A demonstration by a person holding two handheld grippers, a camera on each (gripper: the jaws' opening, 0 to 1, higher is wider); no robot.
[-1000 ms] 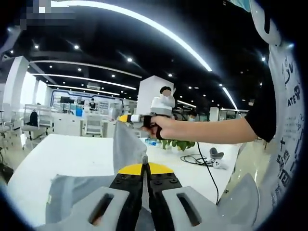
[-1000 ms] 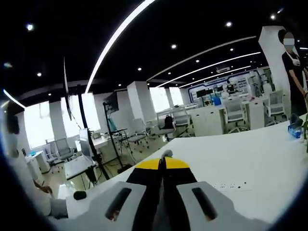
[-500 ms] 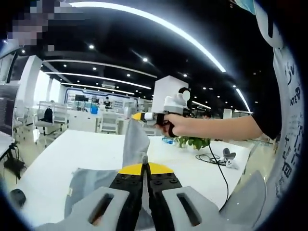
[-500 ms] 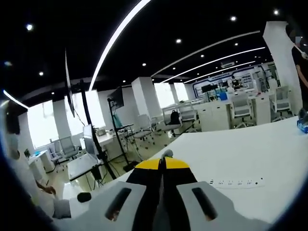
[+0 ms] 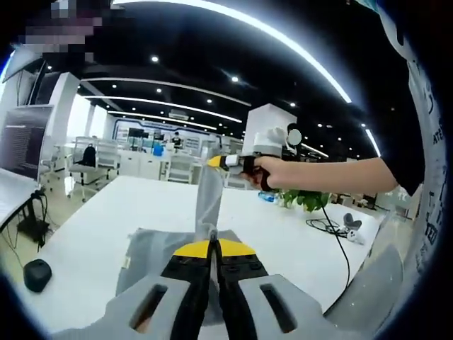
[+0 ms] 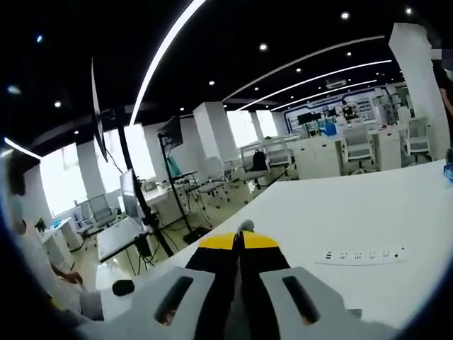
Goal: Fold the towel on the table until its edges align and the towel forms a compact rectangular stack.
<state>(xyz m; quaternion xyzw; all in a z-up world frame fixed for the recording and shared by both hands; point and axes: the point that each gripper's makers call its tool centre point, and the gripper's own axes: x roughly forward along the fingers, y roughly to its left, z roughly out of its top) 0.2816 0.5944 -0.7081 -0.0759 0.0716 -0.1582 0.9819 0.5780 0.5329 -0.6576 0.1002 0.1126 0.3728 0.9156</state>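
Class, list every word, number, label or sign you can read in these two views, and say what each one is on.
Person's white shirt, right edge of the left gripper view: dark print, only "ATE" reads; the rest is too distorted.
Dark screen, left edge of the same view: text lines, too small to read.
White power strip on the table, right gripper view: markings too blurred.

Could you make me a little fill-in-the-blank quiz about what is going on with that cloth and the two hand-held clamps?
1. The towel is ____ in colour.
2. The left gripper has its jaws ____ on a towel edge.
3. The right gripper, held in a person's hand, lifts a towel corner ____ the table.
4. Near the table's left edge lies a dark computer ____.

Missing words: grey; shut; above; mouse
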